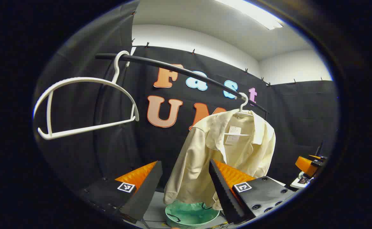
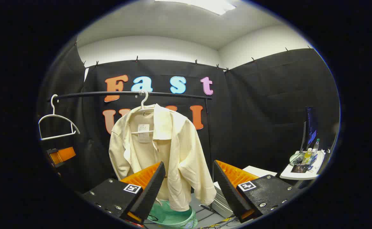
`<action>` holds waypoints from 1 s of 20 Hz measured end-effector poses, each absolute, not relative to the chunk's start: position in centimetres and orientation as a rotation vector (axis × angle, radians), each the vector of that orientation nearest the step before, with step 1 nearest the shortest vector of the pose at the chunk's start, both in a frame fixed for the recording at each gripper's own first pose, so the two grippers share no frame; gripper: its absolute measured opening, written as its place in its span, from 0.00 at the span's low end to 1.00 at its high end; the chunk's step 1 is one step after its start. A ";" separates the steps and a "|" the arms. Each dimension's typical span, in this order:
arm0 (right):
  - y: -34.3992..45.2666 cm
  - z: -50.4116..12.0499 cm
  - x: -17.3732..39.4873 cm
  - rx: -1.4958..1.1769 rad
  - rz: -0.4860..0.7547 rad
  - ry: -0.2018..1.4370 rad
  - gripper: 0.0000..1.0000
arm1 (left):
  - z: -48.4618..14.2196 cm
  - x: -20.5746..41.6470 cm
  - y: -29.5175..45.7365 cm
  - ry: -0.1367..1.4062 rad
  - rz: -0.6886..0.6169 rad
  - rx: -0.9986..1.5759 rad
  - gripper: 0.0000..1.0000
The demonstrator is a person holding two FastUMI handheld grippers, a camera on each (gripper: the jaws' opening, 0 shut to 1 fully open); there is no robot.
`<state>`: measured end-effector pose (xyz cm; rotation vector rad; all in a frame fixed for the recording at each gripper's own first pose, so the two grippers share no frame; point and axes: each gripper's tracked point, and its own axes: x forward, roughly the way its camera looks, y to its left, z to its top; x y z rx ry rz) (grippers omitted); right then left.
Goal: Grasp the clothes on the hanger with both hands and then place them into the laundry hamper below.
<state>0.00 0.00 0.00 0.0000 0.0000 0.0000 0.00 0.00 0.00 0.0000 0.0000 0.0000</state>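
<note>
A cream shirt (image 1: pixel 224 156) hangs on a white hanger (image 1: pixel 243 105) from the black rail (image 1: pixel 179 68); its hem dangles over a green hamper (image 1: pixel 192 214) on the floor. My left gripper (image 1: pixel 186 190) is open in front of the shirt's lower left, apart from it. In the right gripper view the same shirt (image 2: pixel 160 149) hangs from the rail (image 2: pixel 128 93) above the hamper (image 2: pixel 170 214). My right gripper (image 2: pixel 189 190) is open, its fingers framing the shirt's lower right hem without touching. The left gripper (image 2: pixel 60 156) also appears far left there.
An empty white hanger (image 1: pixel 84 105) hangs at the rail's left end, also seen as the empty hanger (image 2: pixel 57 124). A white side table (image 2: pixel 305 167) with bottles and a monitor stands at the right. A grey case (image 2: pixel 221 198) lies on the floor beside the hamper.
</note>
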 end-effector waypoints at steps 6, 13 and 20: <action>-0.6 -0.5 -1.1 -0.002 -0.019 0.025 0.95 | -0.3 -0.8 -0.4 0.008 -0.003 0.006 0.97; -0.9 -1.0 -1.8 -0.010 -0.030 0.041 0.95 | -0.9 -1.5 0.3 0.021 0.021 0.016 0.97; -0.2 -1.5 -1.3 -0.002 -0.018 0.060 0.95 | -0.9 -1.5 0.0 0.018 0.022 0.039 0.97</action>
